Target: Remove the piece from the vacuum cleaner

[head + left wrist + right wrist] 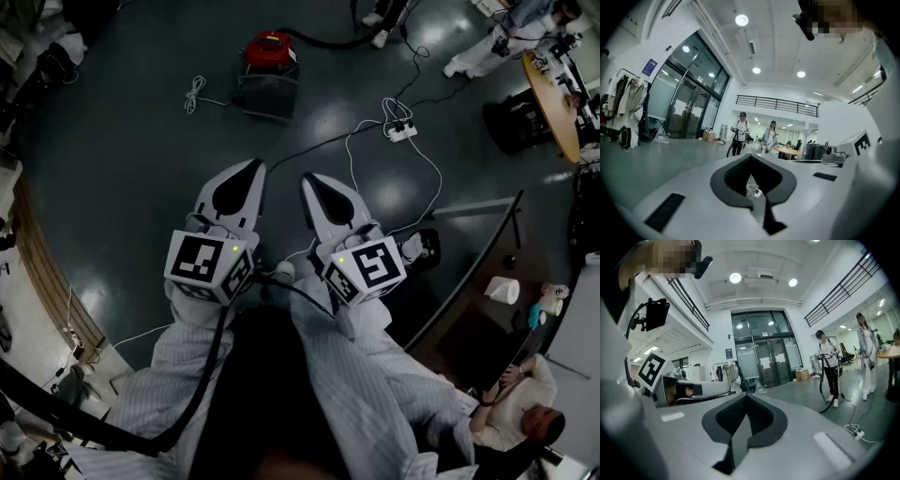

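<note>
1. Vacuum cleaner (pixel 269 49): red top, dark grey base.
2. Floor (pixel 122 141): glossy dark teal-grey (pale spots of lamp glare).
3. Left tongs (pixel 247 176) and right tongs (pixel 315 187): white shells, black pads, and black-and-white square markers on the cubes.
4. Power strip (pixel 401 132): white, with a white cable.
5. Worktop (pixel 553 105): tan wood.
6. Sleeves (pixel 178 375): pale, finely striped.

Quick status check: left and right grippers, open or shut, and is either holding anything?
Left gripper: shut, holding nothing.
Right gripper: shut, holding nothing.

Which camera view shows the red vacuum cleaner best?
The head view: the red vacuum cleaner stands whole on the floor. Both gripper views miss its red body and show only a person holding a dark hose.
</note>
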Tool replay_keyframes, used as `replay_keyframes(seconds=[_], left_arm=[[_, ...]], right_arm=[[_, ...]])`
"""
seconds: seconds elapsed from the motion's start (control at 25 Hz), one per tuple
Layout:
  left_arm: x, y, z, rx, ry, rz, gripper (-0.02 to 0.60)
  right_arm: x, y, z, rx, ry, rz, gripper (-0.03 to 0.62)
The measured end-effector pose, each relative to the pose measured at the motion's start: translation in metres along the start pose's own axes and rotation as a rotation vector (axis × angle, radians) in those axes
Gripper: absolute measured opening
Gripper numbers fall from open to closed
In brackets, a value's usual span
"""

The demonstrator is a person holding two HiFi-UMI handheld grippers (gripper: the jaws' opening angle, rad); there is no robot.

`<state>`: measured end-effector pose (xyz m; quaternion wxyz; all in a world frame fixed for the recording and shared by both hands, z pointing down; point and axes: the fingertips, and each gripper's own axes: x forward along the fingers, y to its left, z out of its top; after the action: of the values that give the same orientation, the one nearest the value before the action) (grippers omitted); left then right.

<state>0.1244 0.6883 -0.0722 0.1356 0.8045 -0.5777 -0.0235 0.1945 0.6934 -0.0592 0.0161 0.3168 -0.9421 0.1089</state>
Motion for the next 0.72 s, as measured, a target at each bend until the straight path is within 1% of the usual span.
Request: replay_keyframes(seconds=[0.44, 0.72], left_arm=[[0.014, 0.003, -0.001, -0.006, 0.007, 0.002, 0.005], [0.025, 0.024, 0.003, 0.028, 0.011, -0.013, 0.005]], right_arm=[[0.011, -0.011, -0.001, 0.016, 0.004, 0.018, 0.0], [0.033, -0.014, -0.001, 0.032, -0.029, 0.005, 0.002]])
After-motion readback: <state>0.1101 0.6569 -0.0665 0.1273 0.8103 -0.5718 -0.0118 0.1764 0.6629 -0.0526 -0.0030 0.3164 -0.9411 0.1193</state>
